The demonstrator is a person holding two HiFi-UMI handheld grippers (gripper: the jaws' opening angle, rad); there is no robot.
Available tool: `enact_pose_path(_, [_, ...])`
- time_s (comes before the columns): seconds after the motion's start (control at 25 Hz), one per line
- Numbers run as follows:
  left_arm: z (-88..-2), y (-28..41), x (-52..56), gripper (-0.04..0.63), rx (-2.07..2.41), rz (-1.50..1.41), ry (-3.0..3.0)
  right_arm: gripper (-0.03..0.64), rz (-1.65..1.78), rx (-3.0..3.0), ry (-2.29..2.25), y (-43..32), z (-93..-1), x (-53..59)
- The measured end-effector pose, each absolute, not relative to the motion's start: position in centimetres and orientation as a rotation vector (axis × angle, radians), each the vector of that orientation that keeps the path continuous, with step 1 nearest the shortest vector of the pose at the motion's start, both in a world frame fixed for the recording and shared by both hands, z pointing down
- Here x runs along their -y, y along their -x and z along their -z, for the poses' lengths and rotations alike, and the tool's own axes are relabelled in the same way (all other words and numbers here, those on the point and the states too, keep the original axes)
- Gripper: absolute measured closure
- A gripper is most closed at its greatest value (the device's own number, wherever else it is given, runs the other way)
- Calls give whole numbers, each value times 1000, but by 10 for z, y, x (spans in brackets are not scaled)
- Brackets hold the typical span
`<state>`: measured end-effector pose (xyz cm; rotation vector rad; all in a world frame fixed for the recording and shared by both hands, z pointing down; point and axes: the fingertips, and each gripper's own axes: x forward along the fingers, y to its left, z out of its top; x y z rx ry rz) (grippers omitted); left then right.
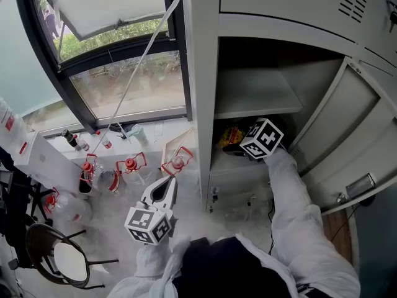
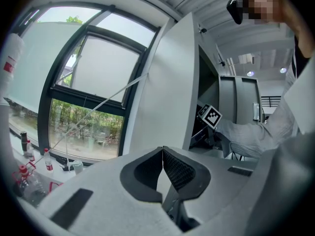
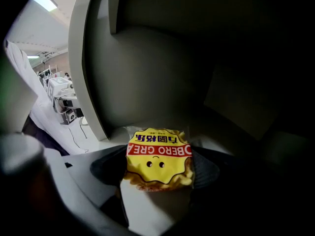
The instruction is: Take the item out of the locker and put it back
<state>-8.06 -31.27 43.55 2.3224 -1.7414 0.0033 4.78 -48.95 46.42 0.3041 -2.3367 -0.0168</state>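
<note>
Right hand-held gripper clamped on the snack packet inside the locker; left hand-held gripper shut and empty outside it.

The right hand-held gripper (image 3: 157, 170) reaches into the open locker (image 1: 201, 73), below its inner shelf (image 1: 254, 92). Its own view shows the yellow snack packet (image 3: 158, 157) between the jaws, with both side edges pressed against the pads. The print reads upside down and is cut off at the packet's edges. Whether the packet rests on the locker floor or hangs clear of it cannot be told. In the head view the marker cube (image 1: 262, 138) and the locker's dark hide the jaws, and only a yellow sliver of the packet shows. The locker door (image 1: 363, 148) stands swung out to the locker's right. The left hand-held gripper (image 2: 162, 154) hangs outside, left of the locker, with its jaws meeting tip to tip on nothing. Red-capped bottles (image 1: 130, 164) stand further left of the locker, too small to make out.
</note>
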Motion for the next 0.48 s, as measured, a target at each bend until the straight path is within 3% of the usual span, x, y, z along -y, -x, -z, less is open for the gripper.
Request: enact_pose_path(0.48, [-430,79,315,586,1683,8,-2377,245,77,2374,-496,-63,-433,469])
